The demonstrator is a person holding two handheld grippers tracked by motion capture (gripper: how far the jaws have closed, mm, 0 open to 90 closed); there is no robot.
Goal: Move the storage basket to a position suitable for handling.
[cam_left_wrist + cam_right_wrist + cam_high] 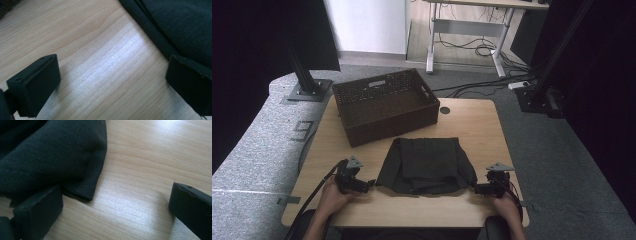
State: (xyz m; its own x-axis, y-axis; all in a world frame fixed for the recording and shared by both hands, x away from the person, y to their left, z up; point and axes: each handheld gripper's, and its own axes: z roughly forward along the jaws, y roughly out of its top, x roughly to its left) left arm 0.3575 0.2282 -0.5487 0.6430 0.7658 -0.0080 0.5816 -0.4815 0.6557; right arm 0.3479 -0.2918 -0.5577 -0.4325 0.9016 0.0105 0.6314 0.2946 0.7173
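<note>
Flanking the dark cloth [426, 165] (folded, near-centre on the table [472, 125]) | my left gripper [368, 184] wide, holding nothing, at its left edge | my right gripper [477, 189] wide, at its right corner | basket [384, 105] beyond.

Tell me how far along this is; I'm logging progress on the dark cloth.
Done: the dark cloth lies folded on the table. In hand: left gripper and right gripper flank it, jaws open, nothing gripped. Left: probably moving it into the basket.

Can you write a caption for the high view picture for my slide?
Two open grippers, left gripper and right gripper, flank a folded dark cloth before a brown wicker basket.
</note>
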